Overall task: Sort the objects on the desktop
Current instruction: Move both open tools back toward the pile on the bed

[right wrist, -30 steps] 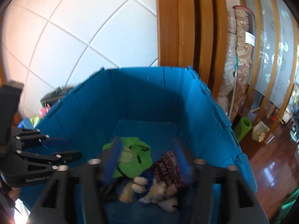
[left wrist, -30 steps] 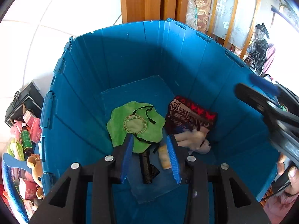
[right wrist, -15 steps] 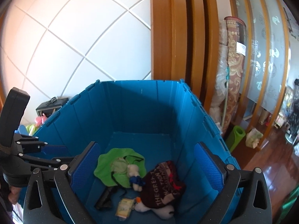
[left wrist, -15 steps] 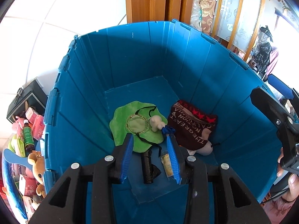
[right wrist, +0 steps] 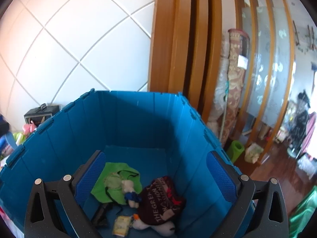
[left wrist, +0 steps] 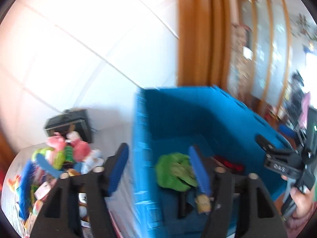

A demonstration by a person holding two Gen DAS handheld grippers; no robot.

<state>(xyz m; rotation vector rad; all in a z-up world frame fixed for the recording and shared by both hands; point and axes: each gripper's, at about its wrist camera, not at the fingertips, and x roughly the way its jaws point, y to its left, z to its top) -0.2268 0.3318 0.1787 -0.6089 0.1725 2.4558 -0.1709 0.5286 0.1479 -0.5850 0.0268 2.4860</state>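
One blue crate (right wrist: 126,123) is seen — five things on its floor: green cloth (right wrist: 116,180), dark beanie (right wrist: 162,198), plush toy (right wrist: 130,192), packet (right wrist: 120,225), black object (right wrist: 101,214). Left gripper (left wrist: 158,170) has just been opening, right gripper (right wrist: 156,178) too — both spread, nothing pinched.

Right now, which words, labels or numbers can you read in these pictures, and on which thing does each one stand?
"THEGREA..." on the dark red cloth in the blue bin; its second line is warped, not surely readable.
White marks on the right gripper body: blurred.
Small yellow packet: print too small.
Rolled carpet's white label: too small.
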